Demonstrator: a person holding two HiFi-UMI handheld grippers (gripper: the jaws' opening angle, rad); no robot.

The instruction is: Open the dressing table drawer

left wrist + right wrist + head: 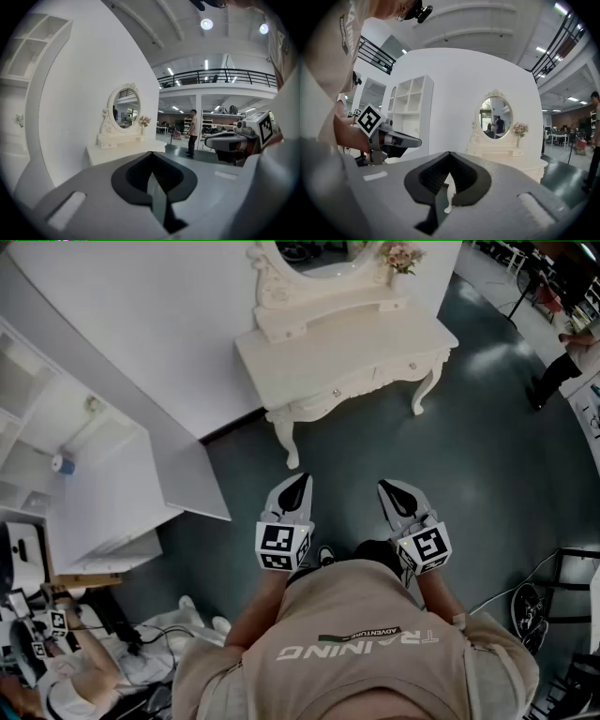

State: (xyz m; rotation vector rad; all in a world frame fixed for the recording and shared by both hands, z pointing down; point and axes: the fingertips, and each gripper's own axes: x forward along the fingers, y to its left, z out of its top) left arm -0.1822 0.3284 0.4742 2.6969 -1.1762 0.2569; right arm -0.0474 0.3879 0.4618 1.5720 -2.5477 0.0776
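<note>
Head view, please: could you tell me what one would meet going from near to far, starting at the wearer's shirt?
Beige shirt → left tool and right tool, side by side → dark floor → white dressing table → oval mirror at its back.

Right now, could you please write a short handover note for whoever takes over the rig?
Left gripper: shut, empty, held over the floor.
Right gripper: shut, empty, beside the left one.
Dressing table: ahead, against the wall, with a stretch of floor between it and both grippers.
Drawer: closed.
Done: nothing on the drawer yet.
Left: step closer, grip a knob, and pull the drawer open.
</note>
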